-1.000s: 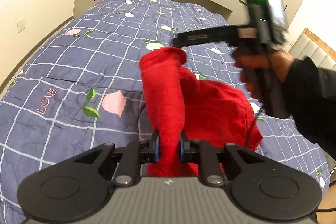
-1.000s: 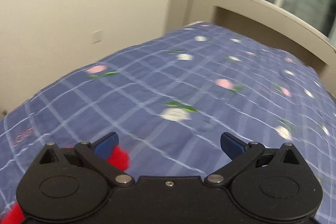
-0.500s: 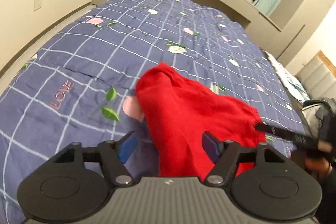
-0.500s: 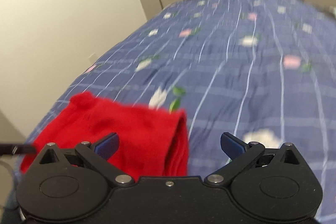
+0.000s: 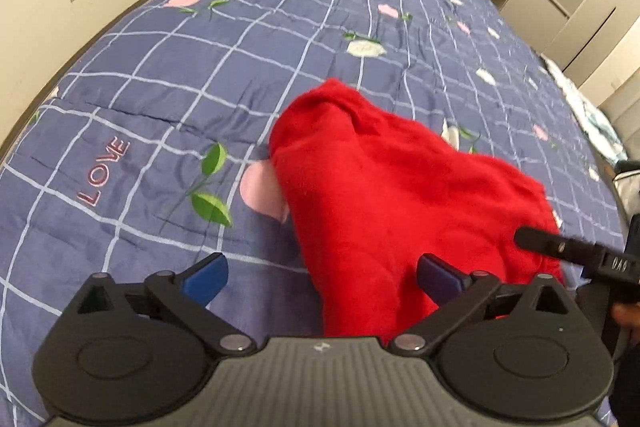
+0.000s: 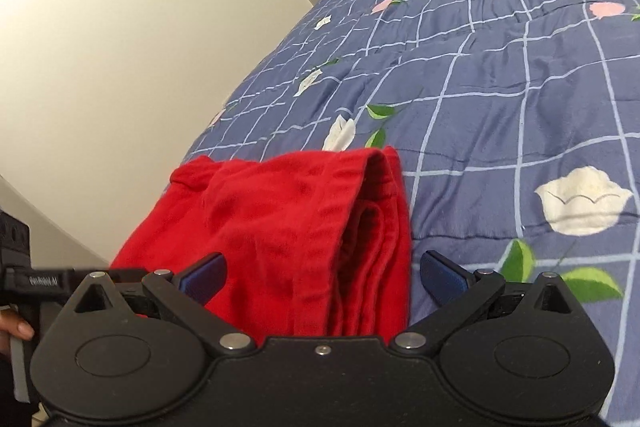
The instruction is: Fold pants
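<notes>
Left wrist view shows the left gripper [image 5: 322, 277] with its blue pads spread wide and holding nothing, poised over the near edge of the red pants [image 5: 396, 203], which lie bunched in a rough folded heap on the blue checked quilt [image 5: 160, 99]. The right gripper [image 6: 322, 277] is likewise spread and empty in its own view, hanging above the stacked folds at the right side of the pile; in the left view its black finger reaches in from the right over the cloth.

The fold looks nearly made but lumpy, with a hump at the far end. To finish it well, each gripper would best take a corner of the top layer only, pinch close to the edge, and draw the cloth flat and square before letting go, so the layers beneath are not dragged along.

Readable writing: "LOVE" is stitched in pink on the quilt [image 5: 103, 171] at the left. Small white lettering marks each gripper's side, too blurred to read with confidence.
</notes>
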### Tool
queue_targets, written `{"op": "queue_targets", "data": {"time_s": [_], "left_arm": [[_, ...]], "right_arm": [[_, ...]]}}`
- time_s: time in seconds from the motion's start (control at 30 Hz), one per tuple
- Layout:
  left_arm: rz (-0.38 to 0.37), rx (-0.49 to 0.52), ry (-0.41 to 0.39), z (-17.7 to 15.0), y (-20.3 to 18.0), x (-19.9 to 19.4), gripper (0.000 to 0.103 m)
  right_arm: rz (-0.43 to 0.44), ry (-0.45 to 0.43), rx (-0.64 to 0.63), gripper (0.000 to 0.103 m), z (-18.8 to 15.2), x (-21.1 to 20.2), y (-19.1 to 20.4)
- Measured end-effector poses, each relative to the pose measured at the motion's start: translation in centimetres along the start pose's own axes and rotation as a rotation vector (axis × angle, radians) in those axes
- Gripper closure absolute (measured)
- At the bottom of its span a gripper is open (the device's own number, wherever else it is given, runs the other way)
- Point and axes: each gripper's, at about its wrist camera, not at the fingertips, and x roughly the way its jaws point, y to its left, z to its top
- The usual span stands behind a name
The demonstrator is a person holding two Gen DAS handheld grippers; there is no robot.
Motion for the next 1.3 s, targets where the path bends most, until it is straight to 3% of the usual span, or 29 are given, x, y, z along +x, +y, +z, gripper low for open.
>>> {"op": "queue_targets", "data": {"time_s": [0.43,0.7,0.83,0.93,1.13,1.2,1.3], "left_arm": [[0.012,0.02,0.022,-0.6,0.3,1.0,0.0],[0.016,0.038,0.019,-0.9,0.4,1.2,0.0],[0.004,0.029,0.034,-0.9,0.6,1.3,0.0],[-0.001,0.033,0.053,-0.6,0.7,1.3,0.0],[-0.019,-0.038,0.086,0.0,1.1,0.9,0.001],[-0.039,-0.048,0.072,-0.2,1.3,0.5,0.01],[-0.087,-0.061,0.054,-0.2,1.5,-0.3,0.034]], "right_arm": [[-0.033,-0.076,-0.06,0.0,-1.2,0.1,0.5],[-0.099,-0.039,-0.073,0.0,-1.4,0.4,2.6],[-0.078,-0.053,0.017,0.002,-1.3,0.0,2.1],[-0.058,-0.083,0.122,0.013,-1.3,-0.5,1.1],[-0.113,-0.101,0.142,0.044,-1.6,-1.6,0.7],[-0.104,-0.109,0.152,0.049,-1.8,-2.1,0.8],[-0.112,-0.117,0.108,0.055,-1.9,-2.7,2.0]]}}
